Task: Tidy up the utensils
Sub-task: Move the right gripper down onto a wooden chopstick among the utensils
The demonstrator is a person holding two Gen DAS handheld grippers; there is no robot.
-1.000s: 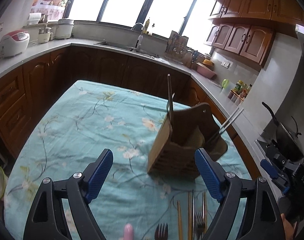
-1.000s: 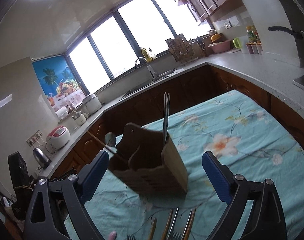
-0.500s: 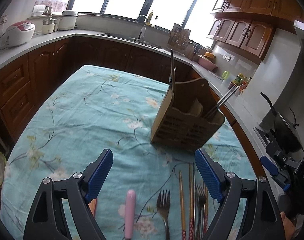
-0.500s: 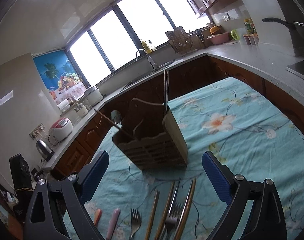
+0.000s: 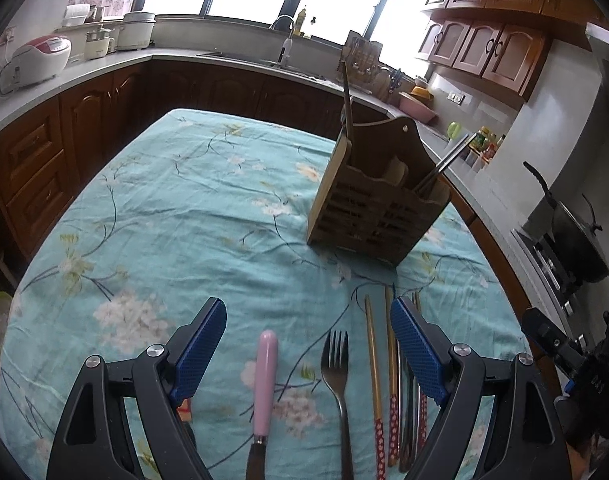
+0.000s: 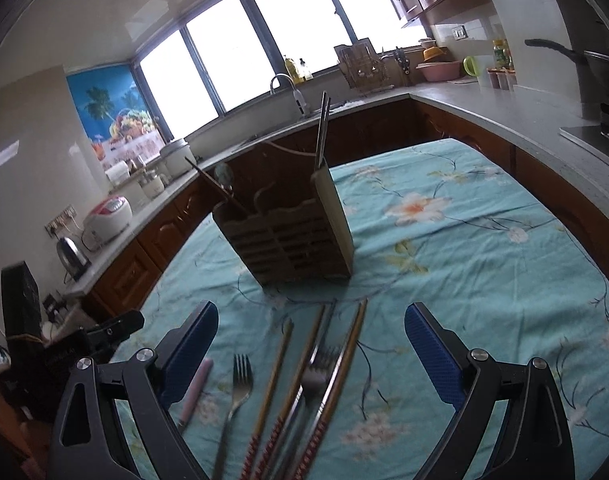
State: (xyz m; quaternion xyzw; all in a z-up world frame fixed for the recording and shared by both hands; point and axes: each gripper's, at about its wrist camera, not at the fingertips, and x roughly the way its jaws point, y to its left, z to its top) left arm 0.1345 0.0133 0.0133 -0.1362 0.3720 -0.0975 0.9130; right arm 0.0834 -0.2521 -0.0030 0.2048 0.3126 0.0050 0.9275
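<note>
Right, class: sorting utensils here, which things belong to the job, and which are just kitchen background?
Part of the job:
wooden utensil holder
pink-handled knife
fork
chopsticks
left gripper and right gripper, both open and empty

Just lying about:
rice cooker
wok
kettle
pink bowl

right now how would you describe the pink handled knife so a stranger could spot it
Start at the wooden utensil holder standing on the teal flowered tablecloth, then look at the row of utensils lying in front of it. The knife lies left of the fork and the chopsticks, the only one with a pink handle.
</note>
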